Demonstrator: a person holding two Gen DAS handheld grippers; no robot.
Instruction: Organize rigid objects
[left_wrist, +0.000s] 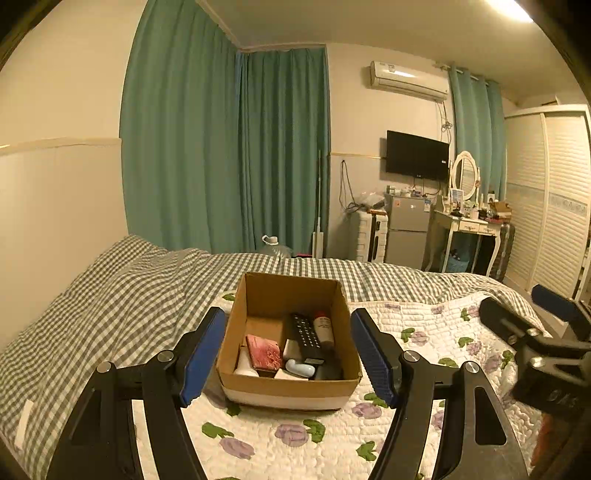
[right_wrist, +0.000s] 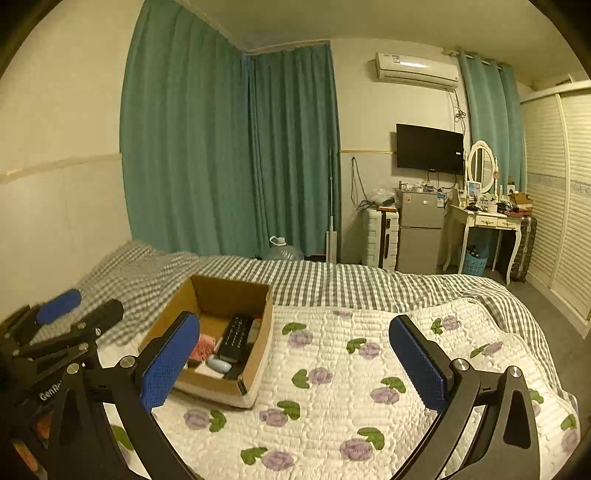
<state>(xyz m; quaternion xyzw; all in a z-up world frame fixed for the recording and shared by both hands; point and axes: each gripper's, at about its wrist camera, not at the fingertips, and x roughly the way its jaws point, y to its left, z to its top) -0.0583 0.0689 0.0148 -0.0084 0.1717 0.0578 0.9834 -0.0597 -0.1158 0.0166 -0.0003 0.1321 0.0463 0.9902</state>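
Left gripper (left_wrist: 288, 356) spread wide and holding nothing, cardboard box (left_wrist: 291, 389) of remote (left_wrist: 306, 332), bottle (left_wrist: 323, 328), pink case just ahead between its fingers, right gripper (right_wrist: 295, 360) likewise released, box ahead-left, floral quilt (right_wrist: 343, 369) beneath.

White letters "GenR", cut off, on the black left gripper (right_wrist: 59, 314) body, pale digits on the black right gripper (left_wrist: 546, 306) body too blurred to read

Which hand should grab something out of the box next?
Probably the left gripper: it is open and the cardboard box sits squarely between its fingers. The right gripper, open too, points at bare quilt beside the box.
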